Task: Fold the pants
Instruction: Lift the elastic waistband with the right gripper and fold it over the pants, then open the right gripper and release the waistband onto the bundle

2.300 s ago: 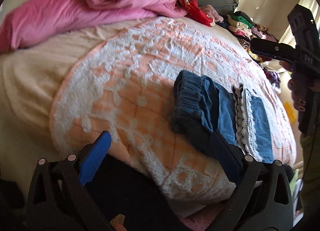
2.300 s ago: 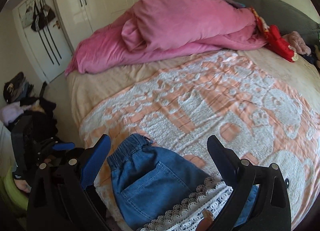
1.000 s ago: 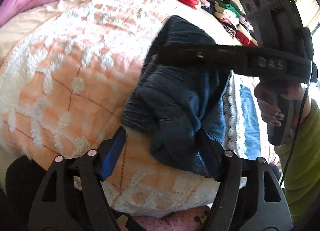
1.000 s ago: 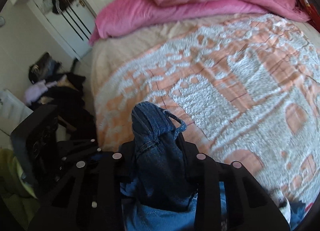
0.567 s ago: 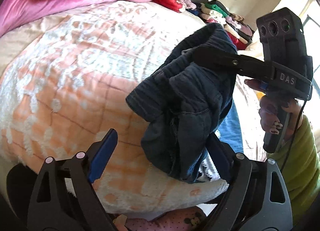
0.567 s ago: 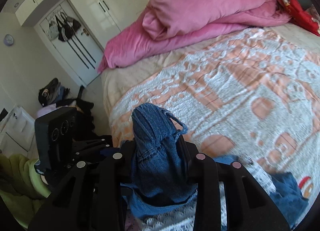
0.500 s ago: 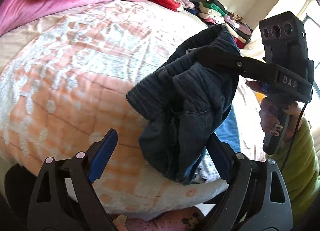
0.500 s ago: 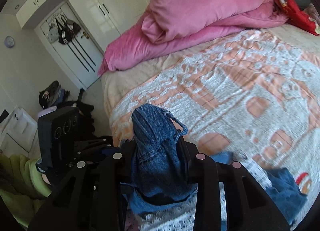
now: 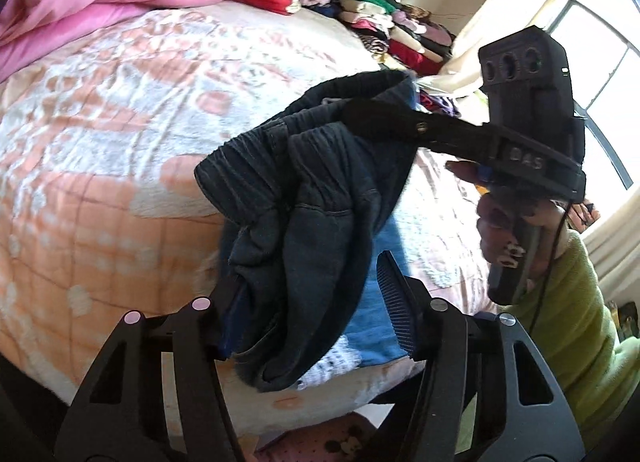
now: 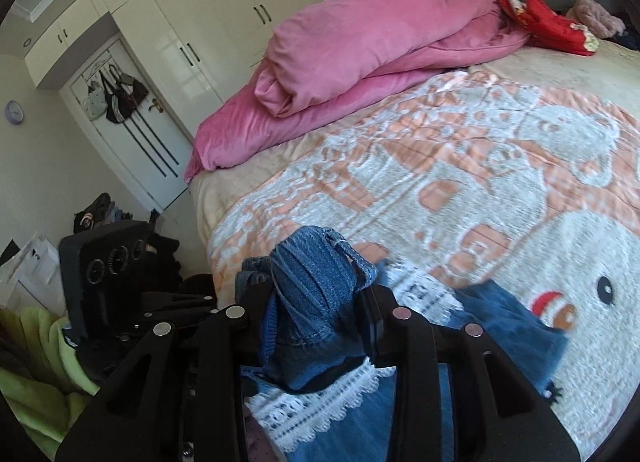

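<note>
The blue denim pants [image 9: 312, 198] with white lace trim [image 10: 320, 402] hang bunched above the orange-and-white bedspread [image 9: 100, 182]. My right gripper [image 10: 316, 302] is shut on the gathered waistband, its jaws easing apart slightly with the denim still pinched. In the left wrist view it [image 9: 360, 114] reaches in from the right, held by a hand [image 9: 504, 230]. My left gripper [image 9: 310, 310] sits low around the hanging fold, jaws closing. Its left finger touches the cloth; the right finger [image 9: 396, 302] stands a little off it. One pant leg [image 10: 508, 322] trails on the bed.
A pink duvet [image 10: 380, 42] is heaped at the head of the bed beside a red garment [image 10: 552, 30]. Stacked clothes [image 9: 392, 22] line the far side by the window. A green sleeve [image 9: 580, 322] is at the right. Wardrobes and a door [image 10: 132, 142] stand behind.
The pants lay flat on the bed; now the right gripper has clamped the waistband and lifted them. The left gripper has risen and its jaws have narrowed around the hanging denim.
</note>
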Motion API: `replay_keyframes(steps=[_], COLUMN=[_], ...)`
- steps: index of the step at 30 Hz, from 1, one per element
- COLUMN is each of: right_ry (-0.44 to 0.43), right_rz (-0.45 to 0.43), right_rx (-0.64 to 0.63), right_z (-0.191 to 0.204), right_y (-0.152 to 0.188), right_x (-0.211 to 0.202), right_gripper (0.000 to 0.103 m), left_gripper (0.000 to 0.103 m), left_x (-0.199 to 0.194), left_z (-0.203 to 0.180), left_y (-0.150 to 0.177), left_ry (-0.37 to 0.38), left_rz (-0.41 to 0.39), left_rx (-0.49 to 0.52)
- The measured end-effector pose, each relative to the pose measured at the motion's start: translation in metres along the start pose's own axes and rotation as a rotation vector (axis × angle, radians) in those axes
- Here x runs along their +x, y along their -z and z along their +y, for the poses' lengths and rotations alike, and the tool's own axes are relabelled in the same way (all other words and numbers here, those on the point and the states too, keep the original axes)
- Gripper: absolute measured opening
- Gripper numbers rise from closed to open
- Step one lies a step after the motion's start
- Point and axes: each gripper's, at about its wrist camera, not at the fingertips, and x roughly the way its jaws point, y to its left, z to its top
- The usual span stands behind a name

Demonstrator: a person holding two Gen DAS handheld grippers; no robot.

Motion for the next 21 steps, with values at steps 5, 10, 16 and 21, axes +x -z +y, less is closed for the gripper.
replay_keyframes(steps=[5, 10, 16, 21], right_ry=[0.069, 0.183, 0.236, 0.247], right_rz=[-0.01, -0.009, -0.02, -0.026], right_rx=[0.07, 0.161, 0.258, 0.304], right_z=[-0.024, -0.052, -0.064, -0.062], right_y=[0.017, 0.044, 0.069, 0.08], right_x=[-0.015, -0.035, -0.054, -0.057], right_gripper=[0.046, 0.057, 0.075, 0.077], left_gripper=[0.05, 0.05, 0.05, 0.051], left_x=[0.019, 0.032, 0.051, 0.056], left_z=[-0.011, -0.025, -0.046, -0.056], left_y=[0.002, 0.014, 0.034, 0.048], left_ry=[0.008, 0.037, 0.046, 0.041], left_rz=[0.034, 0.085, 0.142, 0.166], left_rx=[0.028, 0.077, 0.148, 0.173])
